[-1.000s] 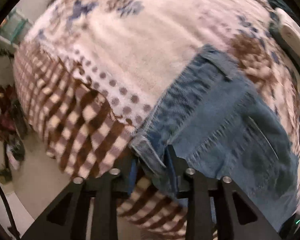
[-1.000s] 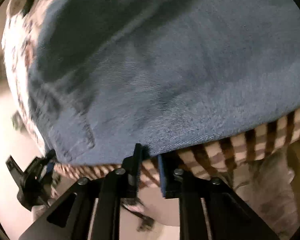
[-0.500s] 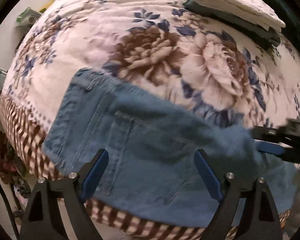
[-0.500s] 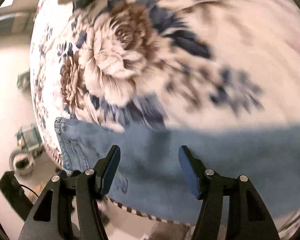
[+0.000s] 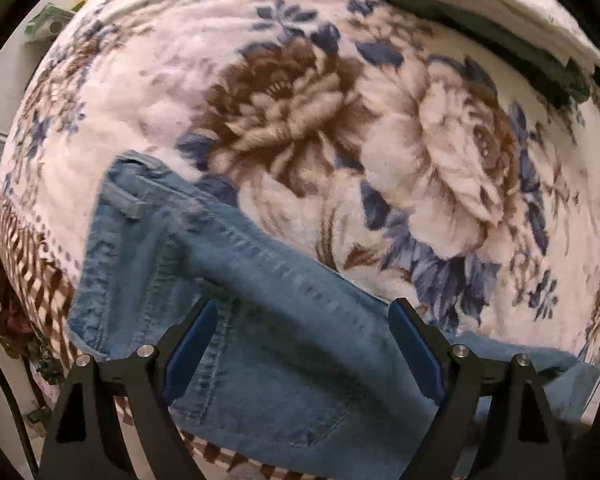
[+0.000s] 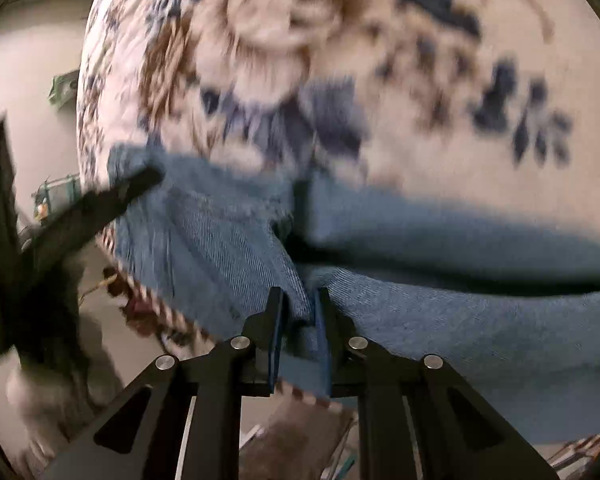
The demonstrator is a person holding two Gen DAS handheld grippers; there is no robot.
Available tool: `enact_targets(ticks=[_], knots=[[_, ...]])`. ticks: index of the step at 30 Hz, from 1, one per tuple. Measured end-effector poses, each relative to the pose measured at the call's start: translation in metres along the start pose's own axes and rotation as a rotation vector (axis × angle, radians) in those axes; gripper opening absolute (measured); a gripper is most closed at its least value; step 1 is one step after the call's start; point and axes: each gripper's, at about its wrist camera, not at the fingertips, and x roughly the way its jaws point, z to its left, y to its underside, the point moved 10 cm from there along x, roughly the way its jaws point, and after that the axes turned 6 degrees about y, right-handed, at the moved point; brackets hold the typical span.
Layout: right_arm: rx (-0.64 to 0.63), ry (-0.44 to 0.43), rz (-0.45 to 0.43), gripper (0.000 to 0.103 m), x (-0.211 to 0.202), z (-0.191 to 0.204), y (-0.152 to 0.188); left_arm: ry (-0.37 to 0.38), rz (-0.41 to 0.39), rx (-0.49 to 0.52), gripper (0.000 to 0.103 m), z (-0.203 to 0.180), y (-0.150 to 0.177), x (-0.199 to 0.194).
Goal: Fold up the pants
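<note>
Blue denim pants [image 5: 284,280] lie along the near edge of a floral blanket [image 5: 300,100], waistband and belt loop to the left. My left gripper [image 5: 304,312] points straight down over them, jaws wide open and holding nothing. In the right wrist view the pants [image 6: 460,320] bunch into a raised fold. My right gripper [image 6: 300,300] is closing on that fold, and its blue pads pinch the denim between them. The left gripper's black finger [image 6: 100,208] shows at the pants' left end.
A stack of folded white and dark green cloth [image 5: 500,12] sits at the far right of the bed. The blanket's brown plaid border [image 5: 32,272] hangs over the near edge. Clutter lies on the floor [image 6: 28,80] to the left.
My left gripper let go of the waistband, opened wide and moved across over the pants. My right gripper opened, came in over the leg and shut on a fold of denim.
</note>
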Motion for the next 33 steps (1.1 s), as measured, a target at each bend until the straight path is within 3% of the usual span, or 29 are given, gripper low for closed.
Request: enact_targets(ticks=[5,8,10,12,14,18,20,21,23,24,26,28,30,32,33], knots=[[0.010,-0.036,0.068,0.020,0.014,0.003,0.004,-0.065,0.056,0.055,0.087,0.001,0.018,0.031],[0.051,-0.118,-0.002,0.039,-0.006,0.009,-0.016,-0.045,0.055,0.025,0.088,0.006,0.028,0.035],[0.092,-0.139,-0.052,0.057,-0.019,0.002,-0.030,-0.026,0.058,-0.002,0.090,0.008,0.031,0.035],[0.128,-0.160,-0.045,0.057,-0.014,-0.004,-0.042,-0.019,0.058,-0.007,0.090,0.006,0.032,0.034],[0.149,-0.198,0.021,0.057,0.006,-0.001,-0.048,-0.011,0.052,-0.008,0.090,0.002,0.031,0.029],[0.190,-0.315,0.125,0.057,0.040,0.015,-0.049,0.010,-0.045,-0.050,0.090,0.006,0.032,-0.008],[0.196,-0.273,0.121,0.036,0.048,0.012,-0.053,-0.024,-0.099,-0.060,0.090,0.014,0.035,-0.022],[0.196,-0.228,0.107,0.019,0.048,0.008,-0.056,-0.041,-0.127,-0.065,0.090,0.020,0.037,-0.027],[0.201,-0.185,-0.011,0.015,0.020,0.008,-0.072,-0.077,-0.136,-0.060,0.090,0.025,0.045,-0.023],[0.188,-0.160,-0.074,0.013,0.003,0.011,-0.083,-0.085,-0.098,-0.049,0.090,0.029,0.051,-0.012],[0.147,-0.112,-0.182,0.012,-0.036,0.014,-0.103,-0.076,-0.009,-0.051,0.090,0.034,0.066,0.012],[0.116,-0.083,-0.169,0.012,-0.043,0.016,-0.119,-0.076,0.043,-0.050,0.090,0.033,0.075,0.030],[0.114,-0.120,-0.090,0.013,-0.037,0.016,-0.124,-0.105,0.056,-0.024,0.090,0.030,0.077,0.035],[0.117,-0.150,-0.015,0.025,-0.027,0.017,-0.124,-0.095,0.056,-0.026,0.090,0.025,0.077,0.035],[0.111,-0.148,0.003,0.038,-0.023,0.017,-0.123,-0.088,0.053,-0.033,0.090,0.023,0.076,0.034]])
